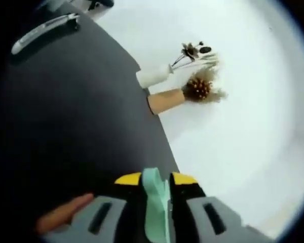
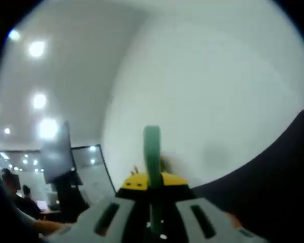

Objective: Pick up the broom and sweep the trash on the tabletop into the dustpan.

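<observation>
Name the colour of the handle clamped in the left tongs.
Mint green handle, clearest in the left gripper view.

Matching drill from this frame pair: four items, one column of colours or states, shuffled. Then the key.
Items:
1. white vase
2. tan vase
3. black tabletop
4. left tool

Colours or states:
A. dark surface, meets the white wall
B. shut on a pale green handle
C. holds thin stems with dark seed heads
D. holds a round brown dried flower head

Pairs: 1-C, 2-D, 3-A, 4-B
</observation>
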A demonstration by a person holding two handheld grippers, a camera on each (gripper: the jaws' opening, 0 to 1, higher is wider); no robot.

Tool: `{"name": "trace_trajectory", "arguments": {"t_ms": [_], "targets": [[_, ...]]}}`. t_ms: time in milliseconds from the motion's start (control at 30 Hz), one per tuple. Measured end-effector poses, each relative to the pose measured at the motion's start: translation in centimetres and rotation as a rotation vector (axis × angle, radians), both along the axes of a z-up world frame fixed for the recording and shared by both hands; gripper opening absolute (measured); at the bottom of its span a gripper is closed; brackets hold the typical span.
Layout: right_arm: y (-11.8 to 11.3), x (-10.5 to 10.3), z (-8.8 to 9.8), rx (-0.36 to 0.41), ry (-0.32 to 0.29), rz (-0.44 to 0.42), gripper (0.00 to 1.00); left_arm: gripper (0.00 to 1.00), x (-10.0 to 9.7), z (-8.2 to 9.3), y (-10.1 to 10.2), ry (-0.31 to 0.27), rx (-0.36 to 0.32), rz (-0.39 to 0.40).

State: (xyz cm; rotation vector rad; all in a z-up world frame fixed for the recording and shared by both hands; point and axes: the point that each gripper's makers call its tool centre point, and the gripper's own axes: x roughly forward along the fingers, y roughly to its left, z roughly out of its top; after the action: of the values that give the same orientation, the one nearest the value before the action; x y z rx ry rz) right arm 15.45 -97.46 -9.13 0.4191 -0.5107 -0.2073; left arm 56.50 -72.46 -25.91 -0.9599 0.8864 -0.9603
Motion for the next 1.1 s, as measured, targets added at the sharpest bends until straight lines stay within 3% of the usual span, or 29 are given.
{"name": "trace_trajectory", "arguments": {"t_ms": [267, 400, 600, 733, 767, 1100], "targets": [[0.2, 0.3, -0.3, -0.004, 0.012, -0.006, 0.06, 0.13, 0.1, 0.1, 0.0, 0.008, -0.012, 0.009], [0.3, 0.6, -0.7, -0.008, 0.03, -0.013, 0.06, 0.11, 0.1, 0.4, 0.1, 0.033, -0.03, 0.074], [0.4, 1.2, -1.4, -0.01, 0.062, -0.02, 0.06, 0.1, -0.6, 1.8, 0.0, 0.01, -0.061, 0.127], [0.5, 1.7, -1.9, -0.016, 0.089, -0.023, 0.06, 0.1, -0.6, 2.3, 0.2, -0.025, -0.033, 0.146], [0.5, 1.7, -2.0, -0.018, 0.093, -0.023, 0.06, 0.1, -0.4, 2.0, 0.4, -0.054, 0.01, 0.154], [0.5, 2.8, -2.7, -0.039, 0.152, -0.032, 0.06, 0.09, -1.2, 5.1, 0.3, -0.16, -0.025, 0.198]]}}
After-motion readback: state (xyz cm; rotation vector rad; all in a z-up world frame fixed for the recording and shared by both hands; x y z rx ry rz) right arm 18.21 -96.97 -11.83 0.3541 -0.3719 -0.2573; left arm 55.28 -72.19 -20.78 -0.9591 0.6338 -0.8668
